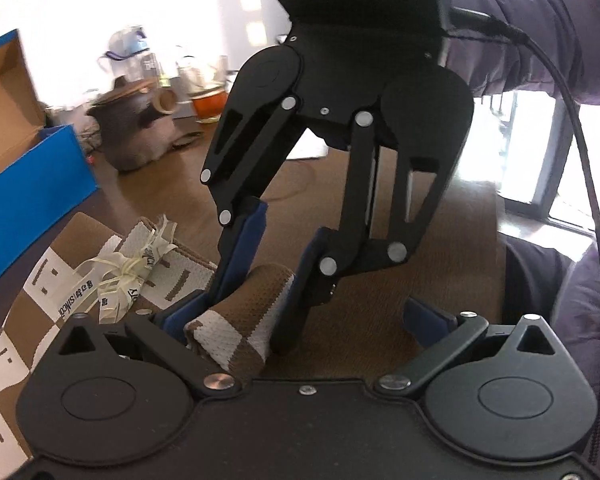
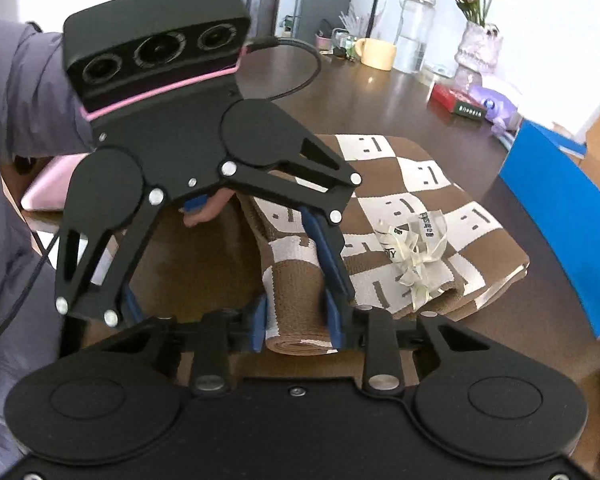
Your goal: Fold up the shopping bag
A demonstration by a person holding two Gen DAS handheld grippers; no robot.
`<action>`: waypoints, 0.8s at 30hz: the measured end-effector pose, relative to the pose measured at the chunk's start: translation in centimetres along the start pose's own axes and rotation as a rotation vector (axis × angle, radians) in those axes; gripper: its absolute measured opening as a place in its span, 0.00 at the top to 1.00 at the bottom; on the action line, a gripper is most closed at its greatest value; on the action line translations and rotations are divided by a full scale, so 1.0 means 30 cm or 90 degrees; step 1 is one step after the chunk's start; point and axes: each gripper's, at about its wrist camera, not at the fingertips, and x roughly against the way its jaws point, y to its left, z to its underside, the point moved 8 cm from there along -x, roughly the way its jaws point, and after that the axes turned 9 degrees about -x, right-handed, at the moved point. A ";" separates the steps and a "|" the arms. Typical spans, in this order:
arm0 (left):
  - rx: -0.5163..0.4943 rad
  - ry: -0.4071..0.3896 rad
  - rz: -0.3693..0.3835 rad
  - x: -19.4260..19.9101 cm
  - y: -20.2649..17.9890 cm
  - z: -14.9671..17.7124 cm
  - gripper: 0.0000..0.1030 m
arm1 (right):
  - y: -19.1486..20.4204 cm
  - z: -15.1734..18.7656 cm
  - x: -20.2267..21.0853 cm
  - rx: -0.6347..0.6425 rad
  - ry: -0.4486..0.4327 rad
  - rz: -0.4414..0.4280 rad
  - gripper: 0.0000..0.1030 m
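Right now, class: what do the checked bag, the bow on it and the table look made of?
Bag: knitted fabric, matt; ribbed stitches show along its rolled end. Bow: thin cream ribbon, perhaps satin or paper, printed with letters. Table: probably dark varnished wood, glossy; it mirrors the window light.

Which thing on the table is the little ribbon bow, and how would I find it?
Look at the dark wooden table, then the brown-and-white checked bag lying on it. The bow sits on top of the bag near its folded edge: pale cream ribbon with printed letters, the only knotted, frilly thing there.
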 end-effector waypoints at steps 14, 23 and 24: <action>-0.171 0.135 -0.042 0.058 -0.268 0.002 0.02 | 0.170 0.110 0.155 -0.193 -0.023 -0.180 0.75; -0.143 0.157 0.012 0.071 -0.240 -0.037 0.40 | 0.154 0.159 0.177 -0.306 -0.070 -0.265 0.73; -0.136 0.160 0.017 0.069 -0.236 -0.039 0.42 | 0.154 0.161 0.179 -0.307 -0.078 -0.256 0.71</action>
